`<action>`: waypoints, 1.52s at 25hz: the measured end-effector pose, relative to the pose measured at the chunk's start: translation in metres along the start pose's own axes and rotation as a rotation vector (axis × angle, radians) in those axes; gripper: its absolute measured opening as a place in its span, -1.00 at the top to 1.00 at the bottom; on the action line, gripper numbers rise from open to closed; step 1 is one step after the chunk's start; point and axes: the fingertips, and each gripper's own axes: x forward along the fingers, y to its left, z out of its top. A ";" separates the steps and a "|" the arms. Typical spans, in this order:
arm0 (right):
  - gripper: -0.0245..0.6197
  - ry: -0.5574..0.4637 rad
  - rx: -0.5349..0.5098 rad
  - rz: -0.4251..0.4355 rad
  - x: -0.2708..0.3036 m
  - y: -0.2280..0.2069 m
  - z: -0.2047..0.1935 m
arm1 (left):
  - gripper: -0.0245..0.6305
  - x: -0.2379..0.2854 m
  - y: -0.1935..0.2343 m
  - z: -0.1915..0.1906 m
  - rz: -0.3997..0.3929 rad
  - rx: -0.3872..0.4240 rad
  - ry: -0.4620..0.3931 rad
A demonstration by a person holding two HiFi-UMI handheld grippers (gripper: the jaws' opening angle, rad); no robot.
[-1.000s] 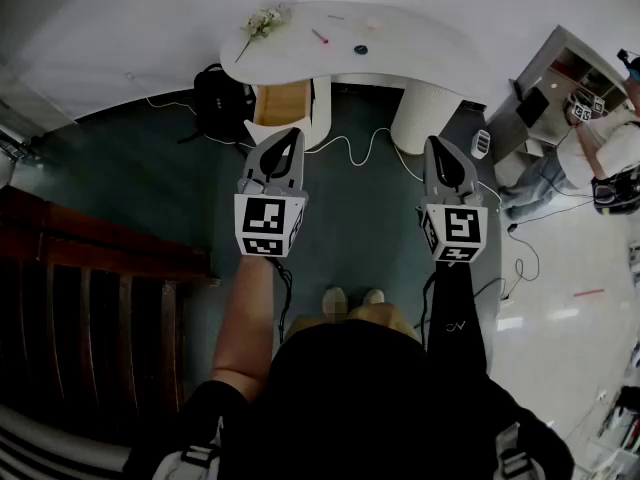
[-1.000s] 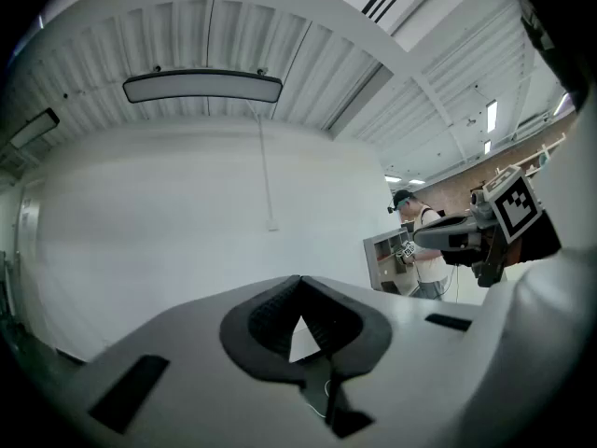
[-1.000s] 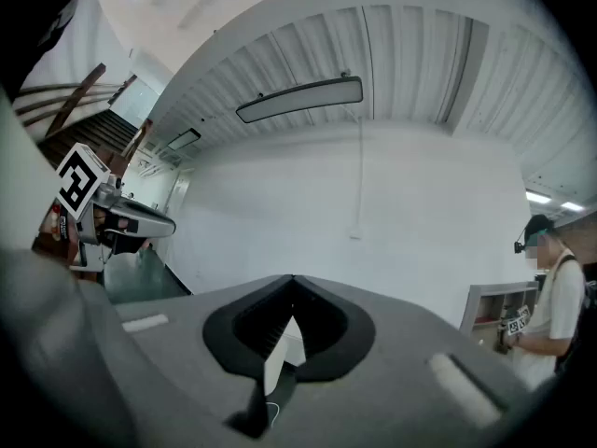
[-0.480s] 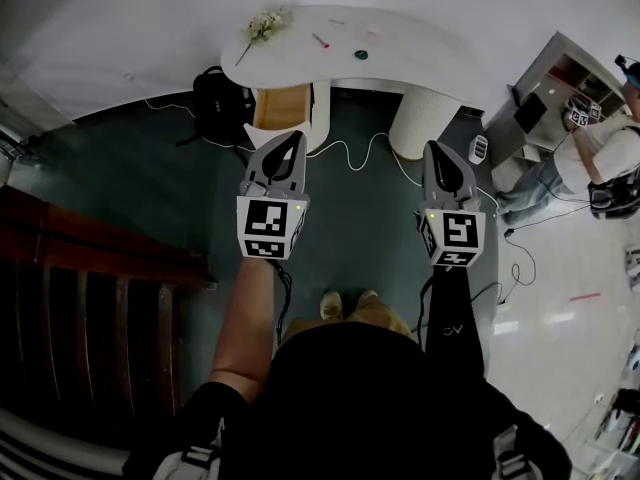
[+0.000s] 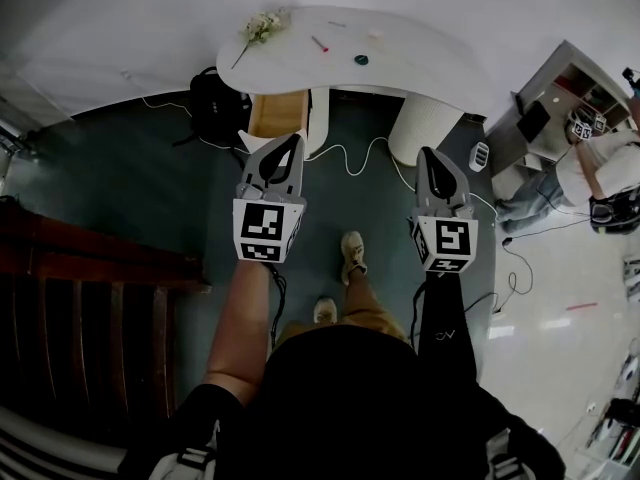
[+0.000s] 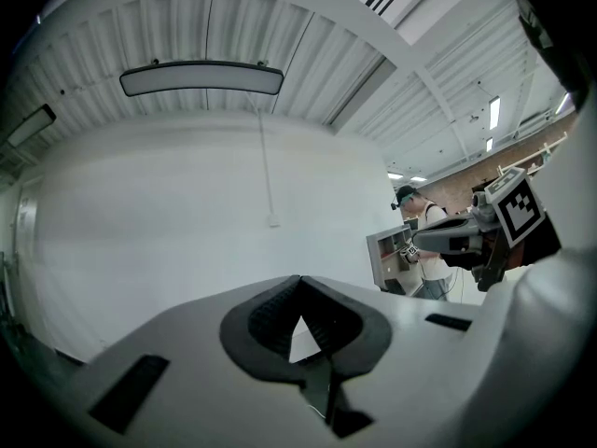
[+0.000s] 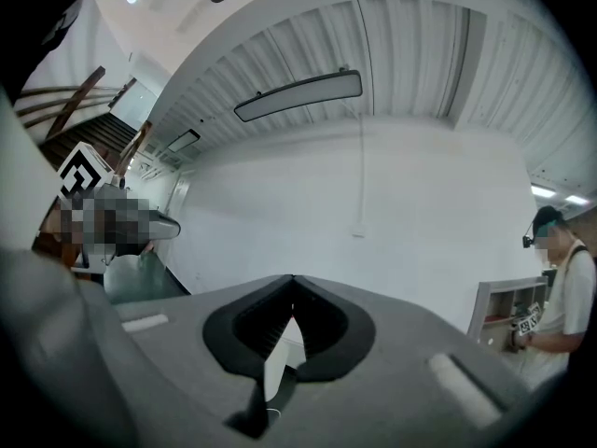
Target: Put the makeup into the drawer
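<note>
One step nearer the counter (image 5: pixel 430 63), nothing gripped
We have put a foot (image 5: pixel 351 253) forward; our left tool (image 5: pixel 295 140) and right tool (image 5: pixel 430 154) are both closed and empty, while the makeup (image 5: pixel 320 43) lies on the counter, above its open drawer (image 5: pixel 277 115), well apart from both tools.

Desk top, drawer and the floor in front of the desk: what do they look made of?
Desk top: white, smooth and matt, likely painted or laminated board; no grain shows.
Drawer: tan inside, looks like bare wood or plywood.
Floor: dark teal, matt, without glare, possibly carpet or vinyl; too far to tell.
</note>
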 end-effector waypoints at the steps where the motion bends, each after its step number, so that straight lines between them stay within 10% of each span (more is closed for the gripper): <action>1: 0.91 -0.001 0.004 0.003 0.008 -0.003 -0.003 | 0.90 0.008 0.002 -0.002 0.002 0.002 0.003; 24: 0.91 -0.067 0.085 0.059 0.254 -0.162 -0.034 | 0.90 0.287 0.048 -0.002 0.028 0.066 0.041; 38: 0.91 -0.029 0.060 0.091 0.373 -0.170 -0.064 | 0.90 0.391 0.110 -0.035 -0.009 0.051 0.042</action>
